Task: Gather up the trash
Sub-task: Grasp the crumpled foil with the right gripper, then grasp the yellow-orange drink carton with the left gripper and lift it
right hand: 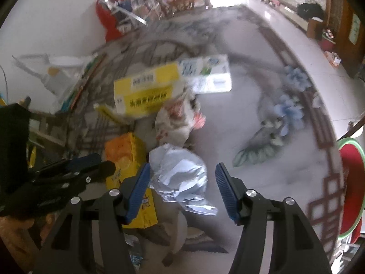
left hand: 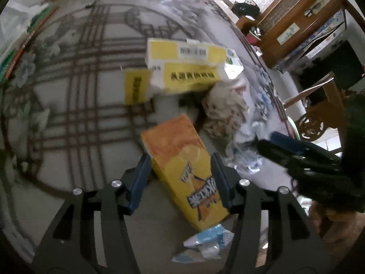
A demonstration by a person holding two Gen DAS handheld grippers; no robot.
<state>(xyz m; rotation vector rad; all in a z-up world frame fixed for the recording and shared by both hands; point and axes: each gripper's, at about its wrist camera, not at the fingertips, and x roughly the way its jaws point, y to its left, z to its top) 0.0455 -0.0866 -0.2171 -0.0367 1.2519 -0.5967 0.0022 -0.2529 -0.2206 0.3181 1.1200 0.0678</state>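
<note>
Nearest you, left gripper (left hand: 181, 178) spread around the orange carton (left hand: 182, 166), right gripper (right hand: 182, 182) spread beside crumpled foil (right hand: 180, 175); nothing collected yet, far yellow boxes (left hand: 184, 66) untouched.

Round tabletop (left hand: 68, 118), lattice-and-flower print. Lying on it: orange-yellow carton (left hand: 184, 166), yellow boxes (left hand: 182, 66), crumpled printed wrapper (left hand: 225, 111), crumpled pale-blue paper (right hand: 180, 173), small blue-white wrapper (left hand: 205, 242).

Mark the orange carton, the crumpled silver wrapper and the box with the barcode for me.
orange carton (left hand: 182, 159), left wrist view, middle of its top face.
crumpled silver wrapper (right hand: 180, 173), right wrist view, its centre.
box with the barcode (right hand: 146, 86), right wrist view, yellow face near the barcode.
</note>
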